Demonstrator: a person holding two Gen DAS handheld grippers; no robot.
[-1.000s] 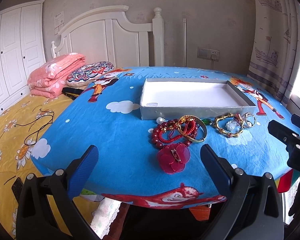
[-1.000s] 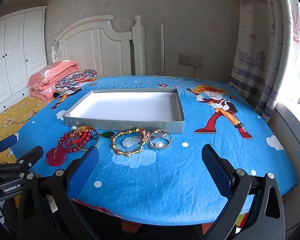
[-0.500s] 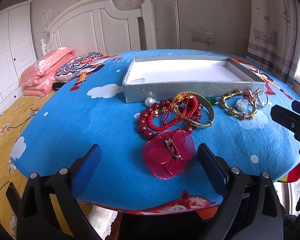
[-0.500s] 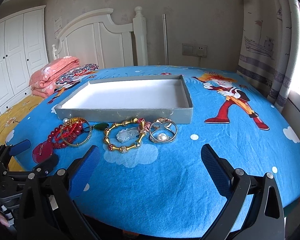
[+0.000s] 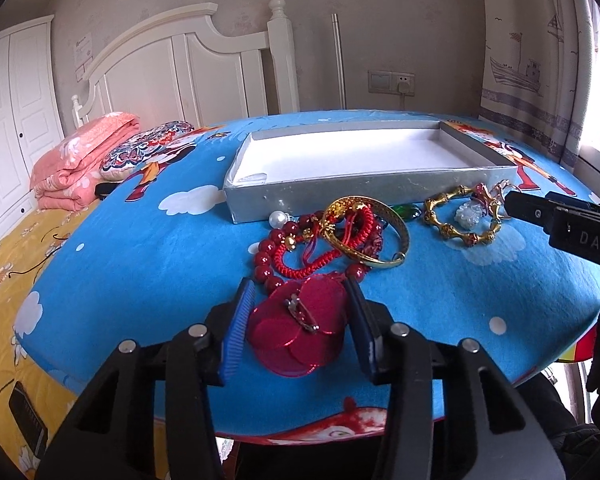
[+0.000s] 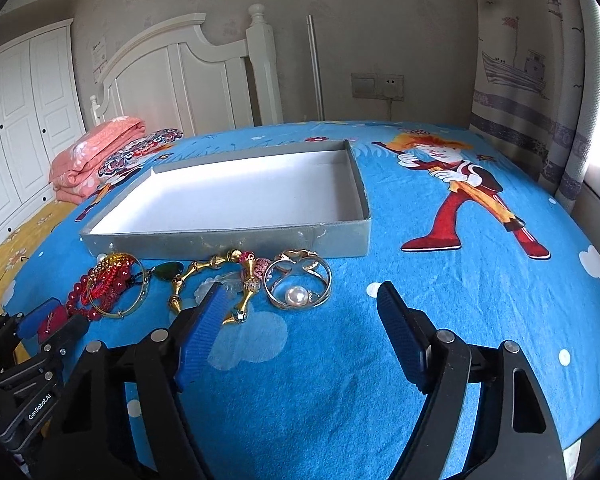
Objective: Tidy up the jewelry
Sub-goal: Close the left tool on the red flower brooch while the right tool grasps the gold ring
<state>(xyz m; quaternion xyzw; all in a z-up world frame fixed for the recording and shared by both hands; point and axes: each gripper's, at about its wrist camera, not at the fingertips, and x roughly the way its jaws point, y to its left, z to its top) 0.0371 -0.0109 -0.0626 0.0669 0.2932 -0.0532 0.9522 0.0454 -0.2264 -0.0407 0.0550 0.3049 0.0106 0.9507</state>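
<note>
Between the blue pads of the left tool, low at the near edge of the desk, lies a red flower brooch. The jaws are closing around it, and both pads look to be at its edges, though a firm grip cannot be told. At twelve o'clock from the brooch sit a red bead bracelet and a gold bangle, touching each other. At two o'clock lies a gold link bracelet. The right tool is also closing, its jaws wide, with nothing pressed between them. A ring with a pearl lies just ahead at twelve o'clock. Beyond all the jewelry stands a shallow grey box, white inside.
</note>
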